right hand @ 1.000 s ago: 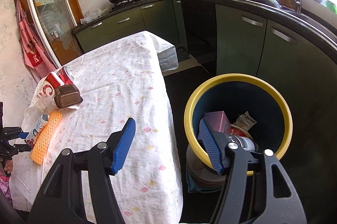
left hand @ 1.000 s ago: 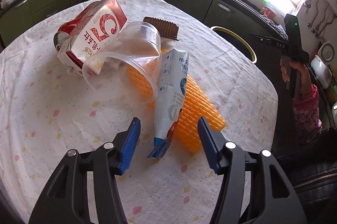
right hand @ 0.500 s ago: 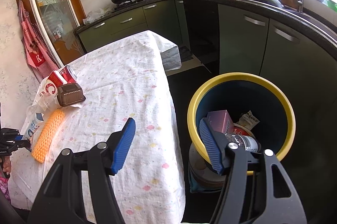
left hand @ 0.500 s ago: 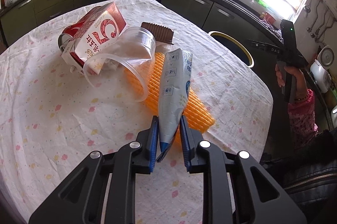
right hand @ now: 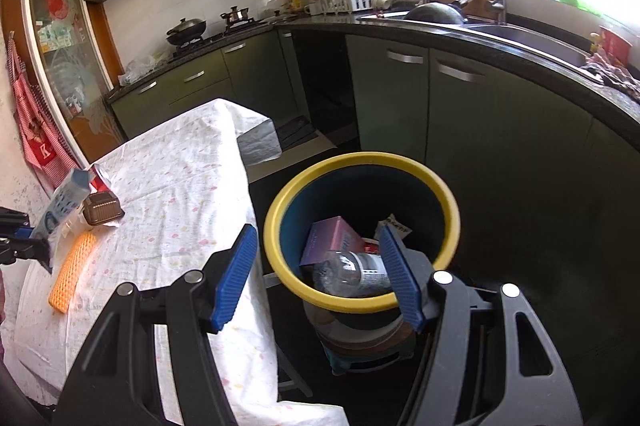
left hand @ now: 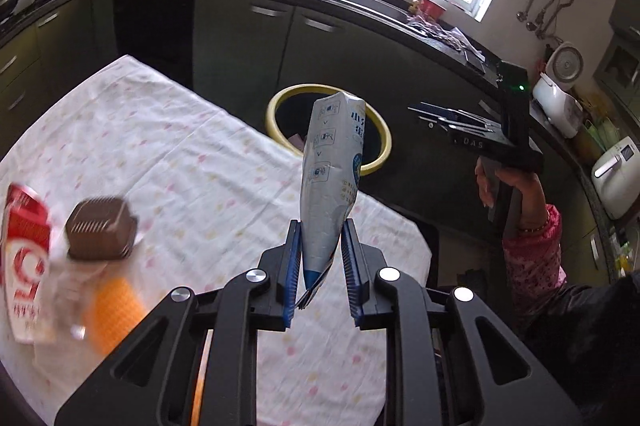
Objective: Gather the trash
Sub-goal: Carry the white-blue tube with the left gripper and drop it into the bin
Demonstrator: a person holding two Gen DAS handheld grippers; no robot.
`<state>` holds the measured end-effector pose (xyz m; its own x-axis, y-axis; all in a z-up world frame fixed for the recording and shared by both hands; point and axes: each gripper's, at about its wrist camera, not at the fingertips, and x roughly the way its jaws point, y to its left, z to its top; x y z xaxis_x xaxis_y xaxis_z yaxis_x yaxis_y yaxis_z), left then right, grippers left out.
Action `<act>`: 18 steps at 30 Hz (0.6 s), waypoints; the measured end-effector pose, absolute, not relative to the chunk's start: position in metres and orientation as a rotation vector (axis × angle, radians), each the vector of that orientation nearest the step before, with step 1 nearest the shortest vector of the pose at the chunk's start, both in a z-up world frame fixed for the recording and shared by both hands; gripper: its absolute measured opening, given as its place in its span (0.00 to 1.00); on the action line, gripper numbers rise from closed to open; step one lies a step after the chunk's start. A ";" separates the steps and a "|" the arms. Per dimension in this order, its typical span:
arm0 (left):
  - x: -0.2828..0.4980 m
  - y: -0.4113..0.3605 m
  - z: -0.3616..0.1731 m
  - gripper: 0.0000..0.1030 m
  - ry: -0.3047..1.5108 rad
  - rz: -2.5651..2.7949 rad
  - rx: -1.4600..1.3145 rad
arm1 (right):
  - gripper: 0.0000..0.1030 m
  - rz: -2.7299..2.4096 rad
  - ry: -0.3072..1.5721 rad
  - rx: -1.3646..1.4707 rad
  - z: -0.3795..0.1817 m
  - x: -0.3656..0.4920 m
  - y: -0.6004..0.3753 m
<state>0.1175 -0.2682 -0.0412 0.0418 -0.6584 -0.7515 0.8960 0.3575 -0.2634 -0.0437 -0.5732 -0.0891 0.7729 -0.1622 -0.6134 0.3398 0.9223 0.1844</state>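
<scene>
Left tool (left hand: pixel 320 262): gripping the milk pouch (left hand: pixel 332 177) by its lower end, lifting it above the desk (left hand: pixel 180 161).
Right tool (right hand: pixel 316 274): gaping, empty, hovering over the bin (right hand: pixel 280 226).

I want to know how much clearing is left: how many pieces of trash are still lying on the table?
4 visible: a red-and-white carton at the left edge, a brown tray beside it, a clear plastic cup below, and an orange mesh sleeve. A can may hide behind the carton.

left wrist: over table (left hand: pixel 168 161) | right: above bin (right hand: pixel 360 161) | shared: both
</scene>
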 end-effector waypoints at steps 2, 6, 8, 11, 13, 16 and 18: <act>0.121 -0.315 -0.043 0.20 0.955 -1.257 0.355 | 0.59 -0.303 0.618 0.315 -0.089 -0.057 -0.586; 0.133 -0.395 -0.064 0.21 1.030 -1.269 0.405 | 0.59 -0.337 0.606 0.354 -0.093 -0.079 -0.608; 0.140 -0.434 -0.078 0.21 1.076 -1.266 0.415 | 0.59 -0.349 0.603 0.374 -0.097 -0.086 -0.617; 0.147 -0.480 -0.094 0.23 1.083 -1.245 0.448 | 0.59 -0.360 0.600 0.401 -0.104 -0.095 -0.628; 0.150 -0.502 -0.099 0.35 1.072 -1.234 0.449 | 0.59 -0.367 0.603 0.415 -0.109 -0.098 -0.633; 0.157 -0.518 -0.095 0.58 1.030 -1.193 0.422 | 0.59 -0.369 0.605 0.434 -0.114 -0.099 -0.637; 0.159 -0.512 -0.083 0.58 1.016 -1.200 0.377 | 0.60 -0.367 0.608 0.438 -0.117 -0.099 -0.638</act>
<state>0.1588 -0.5124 -0.0831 0.0107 -0.5879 -0.8088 0.8945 0.3672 -0.2550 -0.0992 -0.6377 -0.1167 0.7623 -0.1999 -0.6156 0.4510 0.8462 0.2837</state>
